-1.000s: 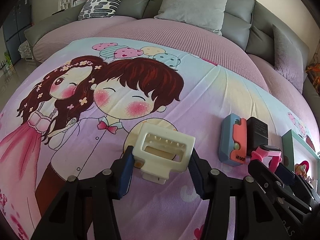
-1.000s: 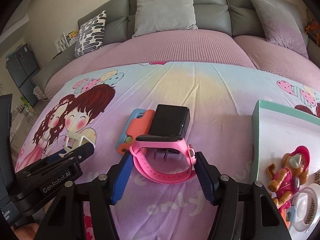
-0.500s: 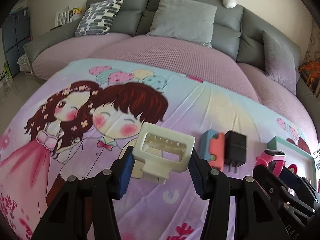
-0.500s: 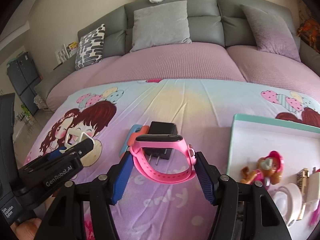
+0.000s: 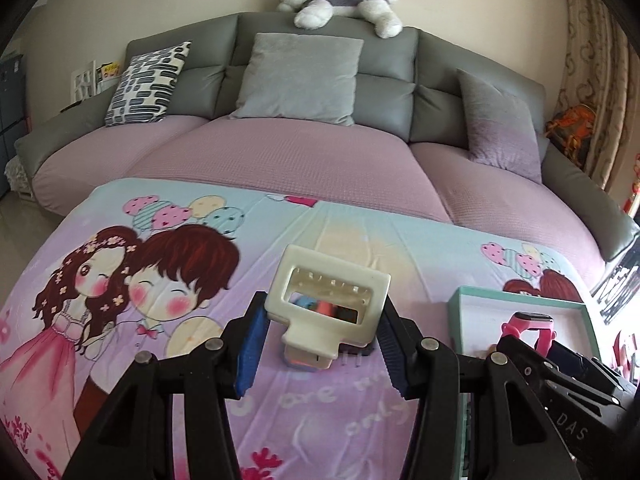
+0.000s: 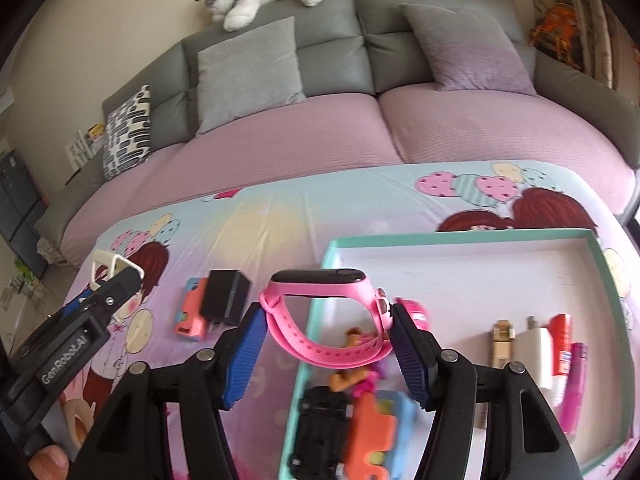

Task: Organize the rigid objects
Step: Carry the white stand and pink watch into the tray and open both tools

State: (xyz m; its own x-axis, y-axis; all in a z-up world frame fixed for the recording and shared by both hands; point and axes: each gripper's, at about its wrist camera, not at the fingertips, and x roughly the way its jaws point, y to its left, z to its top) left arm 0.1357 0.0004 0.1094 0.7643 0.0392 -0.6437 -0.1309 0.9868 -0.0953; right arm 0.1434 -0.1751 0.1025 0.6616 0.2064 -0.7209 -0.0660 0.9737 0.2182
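Note:
My left gripper is shut on a cream plastic clip and holds it up above the cartoon bedsheet. My right gripper is shut on a pink wristwatch and carries it over the left rim of a teal-edged white tray. In the tray lie a black toy car, an orange piece, a doll figure and several small items at the right. A blue-orange block and a black charger lie on the sheet left of the tray.
A grey sofa with a mauve cover stands behind the sheet, with cushions and a plush dog on its back. The left gripper shows at the left of the right wrist view. Curtains hang at the far right.
Both grippers have risen and shifted right with their loads. The pink watch now hangs over the tray's edge; the clip now hides the block and charger in the left view.

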